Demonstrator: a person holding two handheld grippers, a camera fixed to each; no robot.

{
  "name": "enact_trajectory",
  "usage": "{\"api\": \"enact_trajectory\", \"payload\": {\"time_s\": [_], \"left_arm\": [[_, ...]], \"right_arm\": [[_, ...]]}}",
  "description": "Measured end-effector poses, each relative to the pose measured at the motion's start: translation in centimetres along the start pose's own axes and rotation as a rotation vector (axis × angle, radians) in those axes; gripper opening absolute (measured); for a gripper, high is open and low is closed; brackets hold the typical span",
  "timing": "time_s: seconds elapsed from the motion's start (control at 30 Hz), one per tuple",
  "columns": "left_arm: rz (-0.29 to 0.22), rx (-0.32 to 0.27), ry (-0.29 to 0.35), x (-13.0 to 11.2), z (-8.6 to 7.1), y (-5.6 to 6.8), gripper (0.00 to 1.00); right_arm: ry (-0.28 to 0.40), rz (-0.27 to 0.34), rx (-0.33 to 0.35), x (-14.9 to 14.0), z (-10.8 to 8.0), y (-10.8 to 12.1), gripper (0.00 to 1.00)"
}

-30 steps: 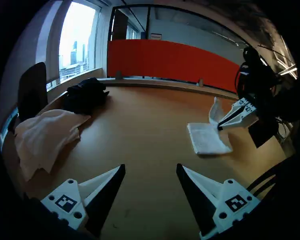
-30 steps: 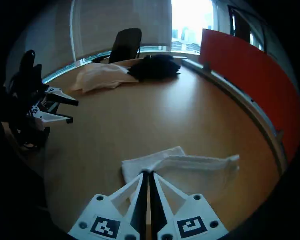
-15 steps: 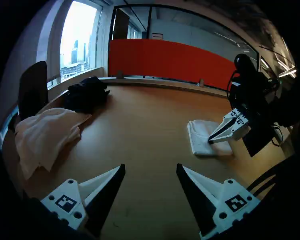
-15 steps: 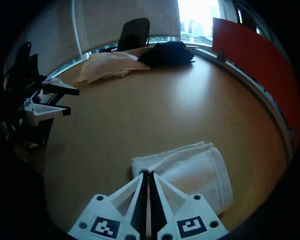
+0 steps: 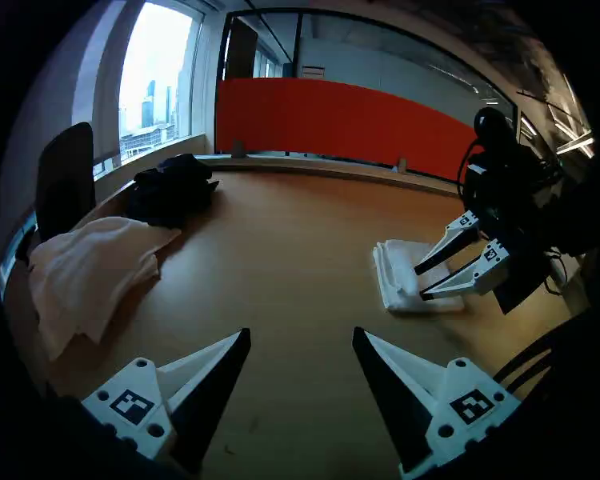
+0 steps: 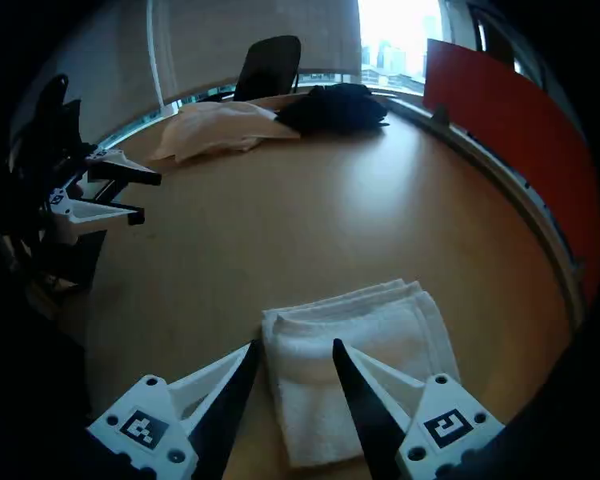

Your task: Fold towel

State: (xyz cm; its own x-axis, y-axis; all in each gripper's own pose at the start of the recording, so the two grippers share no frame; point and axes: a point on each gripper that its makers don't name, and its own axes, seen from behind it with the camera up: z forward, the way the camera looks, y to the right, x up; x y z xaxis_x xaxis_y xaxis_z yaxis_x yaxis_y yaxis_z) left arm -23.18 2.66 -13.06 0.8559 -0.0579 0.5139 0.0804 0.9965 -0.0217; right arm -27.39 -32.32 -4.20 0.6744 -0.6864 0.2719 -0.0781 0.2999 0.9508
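**Scene.** White terry towel [image 6: 356, 352] lies as a compact, layered rectangle on the light-brown wooden counter [image 6: 300, 208], near the counter's edge on the right gripper's side. Well apart from it, at the far end, sit a beige crumpled cloth pile [image 5: 92, 272] and a black bundled bag or garment [image 5: 172, 188].

**Fingers.** Right gripper [image 6: 296, 346]: fingers spread moderately, gripping nothing, with their tips over the towel's near-left corner. Whether they touch the cloth, I cannot tell. In the left gripper view the same gripper [image 5: 420, 285] angles down at the towel. Left gripper [image 5: 300, 332]: fingers wide, empty, and well away from the towel over bare counter.

**Step (judgement).** The fold looks already made, with several layers stacked, so this reads as the let-go at the end of a fold. The next move calls for lifting the right fingers straight off so the top layer is not dragged. If another fold is wanted, it needs a fresh grip on a free edge.

**Orientation.** Rounded folded edges face away from the right gripper, toward mid-counter. The long axis seems to run roughly along the right gripper's fingers. Fisheye distortion makes this uncertain, and the shape is close to square.
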Motion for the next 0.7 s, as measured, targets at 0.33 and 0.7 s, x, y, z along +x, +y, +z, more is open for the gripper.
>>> {"api": "enact_trajectory", "payload": {"time_s": [0.33, 0.7], "left_arm": [[0.004, -0.002, -0.001, 0.1, 0.0, -0.1, 0.95], [0.011, -0.009, -0.001, 0.4, 0.1, 0.1, 0.95]], "right_arm": [[0.002, 0.02, -0.037, -1.1, -0.9, 0.0, 0.7], [-0.004, 0.085, -0.099, -3.8, -2.5, 0.2, 0.7]]}}
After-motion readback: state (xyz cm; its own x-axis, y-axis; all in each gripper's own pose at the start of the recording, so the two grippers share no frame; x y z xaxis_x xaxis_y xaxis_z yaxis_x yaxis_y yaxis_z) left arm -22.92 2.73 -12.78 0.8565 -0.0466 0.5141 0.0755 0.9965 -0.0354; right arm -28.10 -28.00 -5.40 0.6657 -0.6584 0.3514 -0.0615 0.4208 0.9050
